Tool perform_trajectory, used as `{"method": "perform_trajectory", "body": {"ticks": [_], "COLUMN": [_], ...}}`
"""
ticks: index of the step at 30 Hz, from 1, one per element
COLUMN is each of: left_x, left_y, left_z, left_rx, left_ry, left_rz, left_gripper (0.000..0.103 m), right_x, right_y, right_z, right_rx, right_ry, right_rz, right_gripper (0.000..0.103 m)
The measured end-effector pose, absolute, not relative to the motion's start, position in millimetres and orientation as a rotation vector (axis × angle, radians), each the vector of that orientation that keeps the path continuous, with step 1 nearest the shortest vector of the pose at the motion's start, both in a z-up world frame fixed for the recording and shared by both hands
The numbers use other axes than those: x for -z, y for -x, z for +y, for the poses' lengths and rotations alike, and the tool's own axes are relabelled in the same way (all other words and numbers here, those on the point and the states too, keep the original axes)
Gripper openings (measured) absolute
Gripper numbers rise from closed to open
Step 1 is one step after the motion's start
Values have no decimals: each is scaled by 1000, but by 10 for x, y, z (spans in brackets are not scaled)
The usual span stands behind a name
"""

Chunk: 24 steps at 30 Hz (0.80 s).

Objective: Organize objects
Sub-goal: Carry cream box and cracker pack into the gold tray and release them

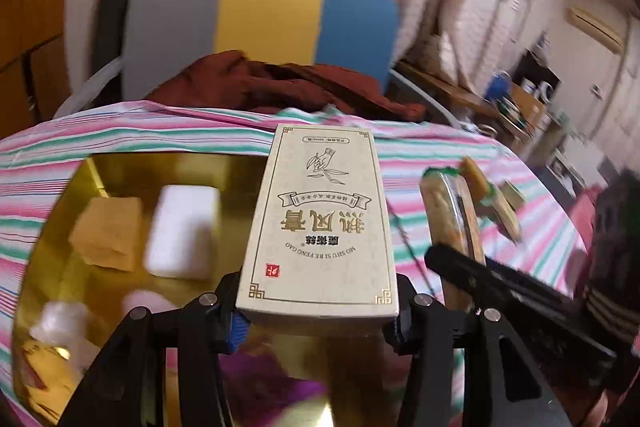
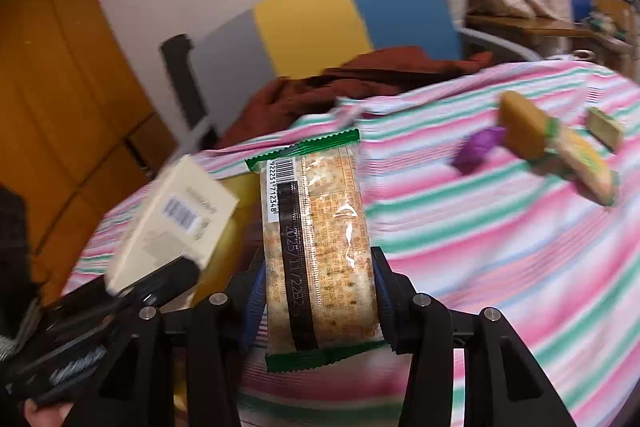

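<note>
My left gripper [image 1: 318, 319] is shut on a cream box with gold Chinese print [image 1: 320, 223], held above a shiny gold tray [image 1: 120, 167]. The tray holds a tan block [image 1: 108, 231], a white block [image 1: 182, 231] and small wrapped pieces. My right gripper [image 2: 318, 303] is shut on a green-edged cracker packet [image 2: 316, 239], held above the striped cloth. The packet also shows in the left wrist view [image 1: 452, 211], and the cream box in the right wrist view [image 2: 176, 223].
A pink, green and white striped cloth [image 2: 480, 247] covers the table. On it lie a purple wrapped piece [image 2: 478, 147], a tan snack [image 2: 524, 129], another cracker packet [image 2: 584, 167] and a small green-wrapped piece [image 2: 606, 129]. A chair [image 1: 264, 15] with brown clothing [image 1: 280, 87] stands behind.
</note>
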<state>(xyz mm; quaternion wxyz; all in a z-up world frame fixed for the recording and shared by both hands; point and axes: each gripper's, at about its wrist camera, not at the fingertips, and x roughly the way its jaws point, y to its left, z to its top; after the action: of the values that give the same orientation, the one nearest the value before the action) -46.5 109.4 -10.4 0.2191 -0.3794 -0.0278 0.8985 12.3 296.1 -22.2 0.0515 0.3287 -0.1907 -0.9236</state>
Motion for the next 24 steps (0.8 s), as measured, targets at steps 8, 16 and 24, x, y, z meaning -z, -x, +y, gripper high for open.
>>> {"method": "perform_trajectory", "body": {"ticks": [8,16,24], "left_x": [201,386,102], "left_y": [965,1103,951], "left_z": [782,556,279], "left_rx": [-2479,-2459,-2648], "left_ry": [1204,1369,1217], "left_rz": [-64,-181,-409], "left_gripper": [52,78,81], "right_x": [181,171,188], "right_y": [293,360,96], "right_z": [2430,2332,2552], "right_rx": [2673,2700,2752], "right_ry": [-1044,-1053,-1027], "right_rz": [-614,-605,-640], "right_gripper": [49,74,79]}}
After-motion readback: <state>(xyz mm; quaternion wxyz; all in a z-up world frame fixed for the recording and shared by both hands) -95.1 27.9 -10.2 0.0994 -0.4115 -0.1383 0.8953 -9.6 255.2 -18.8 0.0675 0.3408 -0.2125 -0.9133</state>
